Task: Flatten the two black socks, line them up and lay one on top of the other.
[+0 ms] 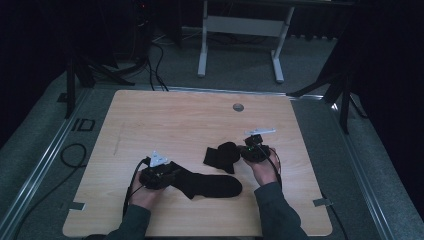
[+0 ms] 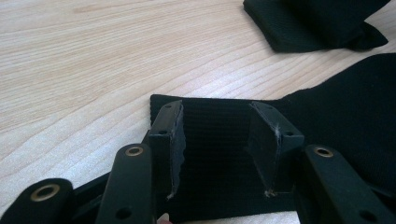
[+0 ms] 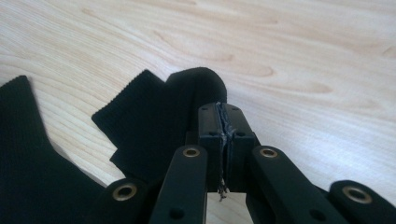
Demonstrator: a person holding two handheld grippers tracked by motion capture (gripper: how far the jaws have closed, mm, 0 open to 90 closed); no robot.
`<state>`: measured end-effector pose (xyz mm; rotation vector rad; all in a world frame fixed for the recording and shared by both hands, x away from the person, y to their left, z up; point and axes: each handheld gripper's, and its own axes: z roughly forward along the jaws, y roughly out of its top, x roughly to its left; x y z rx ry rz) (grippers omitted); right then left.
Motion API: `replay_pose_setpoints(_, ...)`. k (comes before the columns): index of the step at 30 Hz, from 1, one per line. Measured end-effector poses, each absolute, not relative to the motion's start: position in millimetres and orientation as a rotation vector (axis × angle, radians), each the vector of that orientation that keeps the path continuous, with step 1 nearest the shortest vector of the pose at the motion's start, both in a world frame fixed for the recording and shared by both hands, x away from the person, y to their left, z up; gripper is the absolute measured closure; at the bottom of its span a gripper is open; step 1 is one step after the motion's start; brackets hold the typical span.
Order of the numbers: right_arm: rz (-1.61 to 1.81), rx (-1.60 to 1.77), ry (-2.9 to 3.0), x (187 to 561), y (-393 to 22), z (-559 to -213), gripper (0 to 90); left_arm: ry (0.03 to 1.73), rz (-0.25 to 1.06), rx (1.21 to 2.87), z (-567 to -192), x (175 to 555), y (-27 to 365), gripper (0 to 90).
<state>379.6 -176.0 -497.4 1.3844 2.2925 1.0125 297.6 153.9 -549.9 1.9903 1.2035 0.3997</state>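
The right tongs [image 3: 224, 140] hide whether cloth sits between their pads; the long sock [image 2: 345, 121] runs off the picture's right edge.

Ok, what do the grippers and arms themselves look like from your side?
Both grippers, left gripper and right gripper, are black, each topped by a grey three-cornered plate and trailing a black cable. A green light glows on the right one. Up close, the jaws are black links with brass-ringed holes and flat dark pads. The person wears dark grey-green sleeves.
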Motion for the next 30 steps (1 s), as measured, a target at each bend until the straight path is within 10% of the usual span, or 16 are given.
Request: replay_pose_setpoints(30,1.015,1.422,2.159,354.8,-246.3,-502.2,86.9,1.203,0.409,1.994,-549.0,297.5,153.9,54.1)
